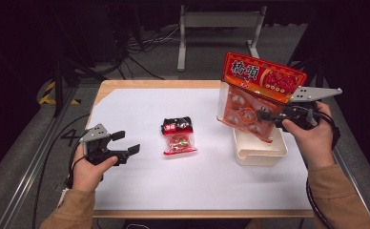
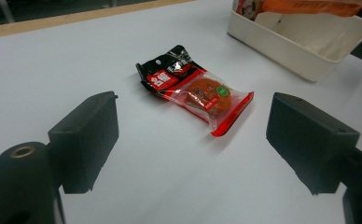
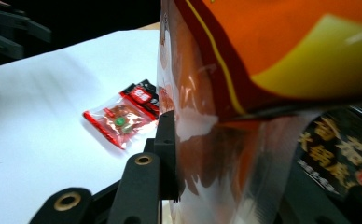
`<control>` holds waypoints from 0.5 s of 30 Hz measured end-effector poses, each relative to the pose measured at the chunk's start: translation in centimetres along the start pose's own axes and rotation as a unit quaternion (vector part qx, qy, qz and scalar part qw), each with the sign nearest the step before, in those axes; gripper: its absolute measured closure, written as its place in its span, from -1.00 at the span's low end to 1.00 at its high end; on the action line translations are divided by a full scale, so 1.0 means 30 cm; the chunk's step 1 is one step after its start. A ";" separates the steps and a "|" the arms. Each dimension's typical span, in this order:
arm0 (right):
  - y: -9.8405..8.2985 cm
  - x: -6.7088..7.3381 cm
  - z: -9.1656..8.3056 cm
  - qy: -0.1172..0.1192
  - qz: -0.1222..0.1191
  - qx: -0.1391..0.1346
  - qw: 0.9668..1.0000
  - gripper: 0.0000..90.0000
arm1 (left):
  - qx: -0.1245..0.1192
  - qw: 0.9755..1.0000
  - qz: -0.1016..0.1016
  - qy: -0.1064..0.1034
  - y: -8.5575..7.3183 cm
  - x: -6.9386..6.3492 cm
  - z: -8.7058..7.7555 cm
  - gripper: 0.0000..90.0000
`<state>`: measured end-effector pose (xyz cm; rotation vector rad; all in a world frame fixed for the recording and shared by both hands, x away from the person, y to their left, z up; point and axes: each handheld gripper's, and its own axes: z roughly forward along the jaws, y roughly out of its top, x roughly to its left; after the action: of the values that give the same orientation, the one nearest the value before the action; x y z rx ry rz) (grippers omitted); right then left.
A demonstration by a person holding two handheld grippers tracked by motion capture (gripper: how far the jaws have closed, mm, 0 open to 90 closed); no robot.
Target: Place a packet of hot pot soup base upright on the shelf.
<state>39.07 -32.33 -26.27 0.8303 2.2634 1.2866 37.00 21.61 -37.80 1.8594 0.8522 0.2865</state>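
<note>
- Left tongs (image 1: 128,143) hover wide and empty over the counter (image 1: 140,105), near the small packet (image 1: 178,136).
- Right tongs (image 1: 269,118) grip the big bag (image 1: 257,93), held above the white tray (image 1: 259,152).

sleeves (image 1: 73,210): tan | left gripper (image 1: 127,142): black, grey plate, black cable

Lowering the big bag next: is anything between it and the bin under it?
Nothing visible. The big bag, clamped in the right gripper, hangs just above the white bin. The small packet lies apart on the table.
</note>
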 end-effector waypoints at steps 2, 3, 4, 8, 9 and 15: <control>-0.007 -0.007 -0.004 -0.015 0.011 0.000 1.000 0.56 | 0.001 1.000 0.003 0.003 -0.001 0.005 -0.002 -0.60; -0.009 -0.011 -0.006 -0.019 0.013 0.001 1.000 0.56 | 0.001 1.000 0.000 0.003 -0.002 0.005 -0.002 -0.60; -0.013 -0.016 -0.008 -0.025 0.018 0.000 1.000 0.56 | 0.002 1.000 0.001 0.003 -0.003 0.006 -0.002 -0.60; -0.022 -0.030 -0.017 -0.032 0.031 -0.004 0.999 0.56 | 0.002 1.000 -0.004 0.004 -0.006 0.010 -0.001 -0.60; -0.023 -0.032 -0.019 -0.033 0.031 -0.005 0.999 0.56 | 0.003 1.000 -0.002 0.004 -0.007 0.012 -0.001 -0.60; -0.038 -0.038 -0.030 -0.055 0.040 -0.015 0.998 0.56 | 0.006 1.000 -0.006 0.003 -0.009 0.012 0.001 -0.60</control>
<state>39.02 -34.10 -26.76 0.9646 2.1399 1.2751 37.15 21.88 -38.12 1.8654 0.8706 0.2797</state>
